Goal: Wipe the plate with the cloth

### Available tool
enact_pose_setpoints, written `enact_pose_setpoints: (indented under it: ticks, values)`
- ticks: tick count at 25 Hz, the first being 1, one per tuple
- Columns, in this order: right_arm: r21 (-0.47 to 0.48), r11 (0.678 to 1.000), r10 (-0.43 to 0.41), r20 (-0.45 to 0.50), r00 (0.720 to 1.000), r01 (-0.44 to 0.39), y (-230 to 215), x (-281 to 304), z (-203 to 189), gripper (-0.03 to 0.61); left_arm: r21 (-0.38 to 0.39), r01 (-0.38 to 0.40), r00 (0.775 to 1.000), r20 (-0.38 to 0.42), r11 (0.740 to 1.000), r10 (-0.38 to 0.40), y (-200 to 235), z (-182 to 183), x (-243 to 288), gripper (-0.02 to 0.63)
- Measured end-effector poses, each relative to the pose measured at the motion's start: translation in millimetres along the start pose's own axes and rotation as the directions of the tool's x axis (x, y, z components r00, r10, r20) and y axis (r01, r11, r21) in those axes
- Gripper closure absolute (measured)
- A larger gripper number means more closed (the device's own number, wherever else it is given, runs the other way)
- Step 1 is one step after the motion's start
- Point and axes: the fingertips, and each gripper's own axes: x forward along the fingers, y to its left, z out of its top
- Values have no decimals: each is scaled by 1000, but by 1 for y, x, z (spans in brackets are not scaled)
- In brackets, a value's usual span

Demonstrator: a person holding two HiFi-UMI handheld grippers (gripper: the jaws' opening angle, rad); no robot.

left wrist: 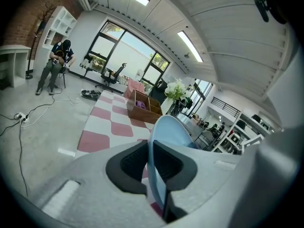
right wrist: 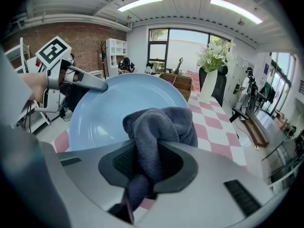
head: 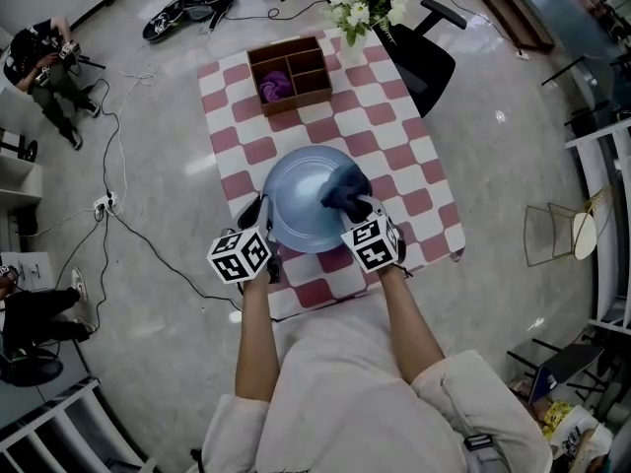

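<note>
A light blue plate (head: 301,203) is held up over the checked table, tilted. My left gripper (head: 258,217) is shut on its left rim; in the left gripper view the plate (left wrist: 166,129) stands edge-on between the jaws. My right gripper (head: 363,215) is shut on a dark grey-blue cloth (head: 345,191), which lies against the plate's right part. In the right gripper view the cloth (right wrist: 159,127) bunches out of the jaws onto the plate (right wrist: 107,110), and the left gripper (right wrist: 78,80) shows at the plate's far rim.
A pink-and-white checked tablecloth (head: 394,146) covers the table. A brown compartment box (head: 290,73) with a purple thing inside stands at the far end, beside a vase of white flowers (head: 361,8). A black chair (head: 424,57) is at the right. Cables lie on the floor at left.
</note>
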Motion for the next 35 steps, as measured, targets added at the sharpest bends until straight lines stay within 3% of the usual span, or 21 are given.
enact_pose_setpoints:
  ticks: [11,18,25,35]
  values:
    - [-62,996,62,-3,998,-62,30,1,8,485,-50,-36,998,40,998,38,10,12,5,580]
    - [-113,987,112,-7,994,-112,58,0,6,485,-33,-32,999,31,999,33,10,13,4,580]
    - [-126,981,149,8,989,-146,74,2,12,483,-68,-4,999,33,998,6,1,9,5,580]
    - [-182,966,195,39,980,-185,101,7,32,485,-32,7,1000,-4,999,-7,-9,-1,3,580]
